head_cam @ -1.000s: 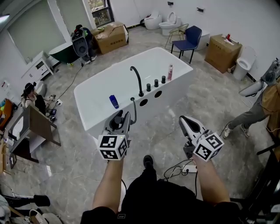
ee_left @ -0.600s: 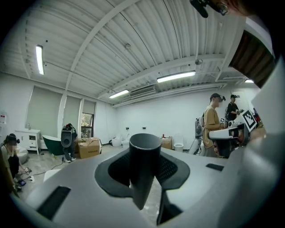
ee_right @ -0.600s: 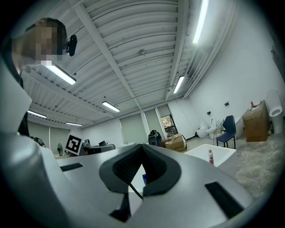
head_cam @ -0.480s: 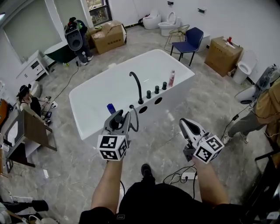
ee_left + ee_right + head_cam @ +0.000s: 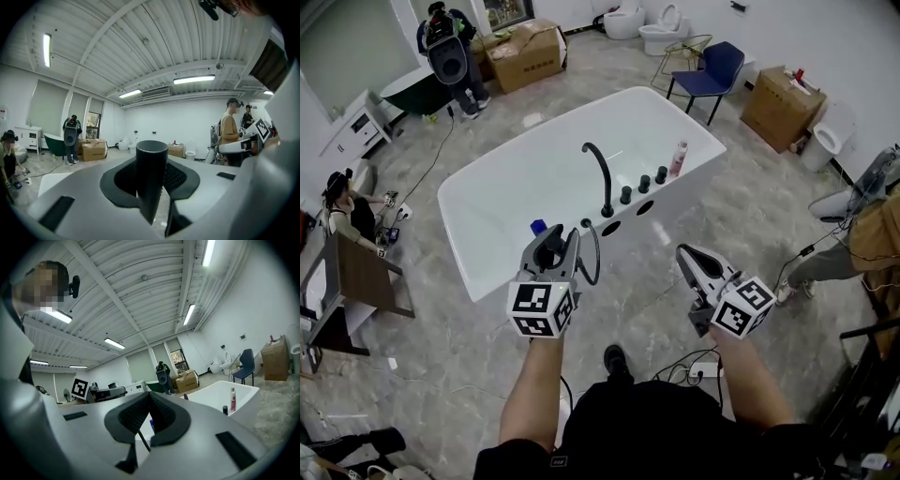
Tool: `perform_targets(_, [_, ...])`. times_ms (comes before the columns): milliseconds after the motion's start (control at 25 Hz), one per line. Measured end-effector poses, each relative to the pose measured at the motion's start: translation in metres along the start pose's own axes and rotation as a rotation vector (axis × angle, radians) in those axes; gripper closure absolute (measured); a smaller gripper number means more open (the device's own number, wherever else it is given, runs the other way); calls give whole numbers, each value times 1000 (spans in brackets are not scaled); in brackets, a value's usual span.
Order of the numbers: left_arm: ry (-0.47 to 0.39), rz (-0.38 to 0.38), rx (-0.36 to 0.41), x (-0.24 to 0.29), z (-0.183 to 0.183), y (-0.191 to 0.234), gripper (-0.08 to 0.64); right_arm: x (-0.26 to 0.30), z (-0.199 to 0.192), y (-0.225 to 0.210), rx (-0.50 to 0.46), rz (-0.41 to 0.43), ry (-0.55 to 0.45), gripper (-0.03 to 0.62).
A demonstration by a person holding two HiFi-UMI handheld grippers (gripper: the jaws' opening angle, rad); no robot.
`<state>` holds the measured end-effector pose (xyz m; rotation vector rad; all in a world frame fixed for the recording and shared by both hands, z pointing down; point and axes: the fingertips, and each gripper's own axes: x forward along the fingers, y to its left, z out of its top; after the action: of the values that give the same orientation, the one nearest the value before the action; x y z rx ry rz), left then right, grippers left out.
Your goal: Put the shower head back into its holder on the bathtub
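The white bathtub lies ahead in the head view, with a curved black faucet and three black knobs on its near rim. Two dark round openings sit in that rim beside the faucet. My left gripper is shut on the black shower head, just short of the rim; its hose loops to the right. In the left gripper view the black handle stands between the pads. My right gripper is shut and holds nothing, right of the left one, in front of the tub.
A blue bottle and a pink bottle stand on the tub rim. A power strip and cables lie on the floor near my feet. A blue chair, cardboard boxes and people ring the tub.
Both grippers have come closer to the bathtub's near rim. The left one still holds the shower head; the right one stays shut.
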<state>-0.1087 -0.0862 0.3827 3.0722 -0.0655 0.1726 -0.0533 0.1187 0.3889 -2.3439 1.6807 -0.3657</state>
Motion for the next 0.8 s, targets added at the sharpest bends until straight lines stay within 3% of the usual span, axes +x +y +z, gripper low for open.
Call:
perform_targets(160, [-11,-11,14,-1,-2,12,442,21,3,9,-36,9,48,575])
perform_targets(440, [-9,-4,-34,-4,-13,32,443,52,6,25,-72,45,86,575])
perform_targets(800, [16,-5,-24,9,-9,43,443,64,1,9,-19,34,76,575])
